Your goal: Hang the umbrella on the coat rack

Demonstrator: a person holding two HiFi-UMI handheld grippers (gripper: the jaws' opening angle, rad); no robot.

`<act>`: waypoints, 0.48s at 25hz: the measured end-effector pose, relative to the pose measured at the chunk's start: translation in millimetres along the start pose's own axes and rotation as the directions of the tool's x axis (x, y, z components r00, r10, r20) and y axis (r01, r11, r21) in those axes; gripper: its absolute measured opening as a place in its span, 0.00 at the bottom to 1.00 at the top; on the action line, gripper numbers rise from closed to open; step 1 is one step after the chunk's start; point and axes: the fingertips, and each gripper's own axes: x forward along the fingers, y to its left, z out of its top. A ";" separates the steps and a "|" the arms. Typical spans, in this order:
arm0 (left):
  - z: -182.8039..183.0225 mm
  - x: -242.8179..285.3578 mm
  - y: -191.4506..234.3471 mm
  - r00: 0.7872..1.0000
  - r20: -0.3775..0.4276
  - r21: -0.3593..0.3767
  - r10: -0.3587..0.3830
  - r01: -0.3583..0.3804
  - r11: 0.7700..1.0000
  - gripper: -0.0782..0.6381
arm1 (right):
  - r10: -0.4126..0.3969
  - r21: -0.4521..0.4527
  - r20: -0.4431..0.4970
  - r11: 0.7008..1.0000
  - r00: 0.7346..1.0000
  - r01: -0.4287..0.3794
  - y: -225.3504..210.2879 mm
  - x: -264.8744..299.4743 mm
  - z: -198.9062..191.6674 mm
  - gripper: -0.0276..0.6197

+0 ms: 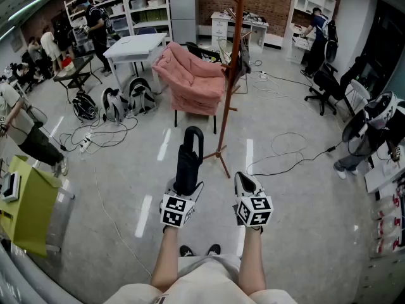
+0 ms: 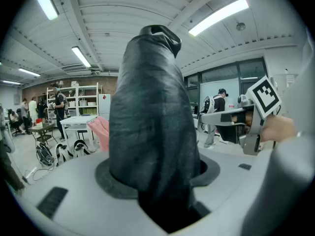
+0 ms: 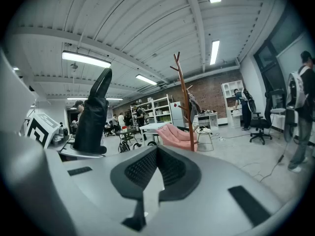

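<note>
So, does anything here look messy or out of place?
Nothing looks spilled or broken. What stands out is the loose cables snaking across the floor beside the feet of the coat rack. They look like a trip hazard.

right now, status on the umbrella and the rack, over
Left gripper shut on umbrella. Right gripper shut, empty. Coat rack ahead, umbrella not yet hung. Pink chair behind rack, path open.
</note>
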 end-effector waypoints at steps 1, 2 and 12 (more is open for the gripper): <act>-1.9 -1.5 -2.1 1.000 0.004 -0.010 0.006 -0.006 1.000 0.46 | 0.008 -0.006 -0.005 1.000 1.000 -0.008 -0.1 -2.2 -1.8 0.05; -3.7 -3.0 -4.3 1.000 0.007 -0.019 0.011 -0.010 1.000 0.46 | 0.015 -0.011 -0.009 1.000 1.000 -0.015 -0.4 -4.4 -3.4 0.05; -23.8 -20.3 -21.3 0.999 -0.021 -0.055 0.040 -0.041 0.998 0.46 | 0.007 0.024 -0.009 1.000 1.000 -0.007 -12.7 -18.6 -23.8 0.05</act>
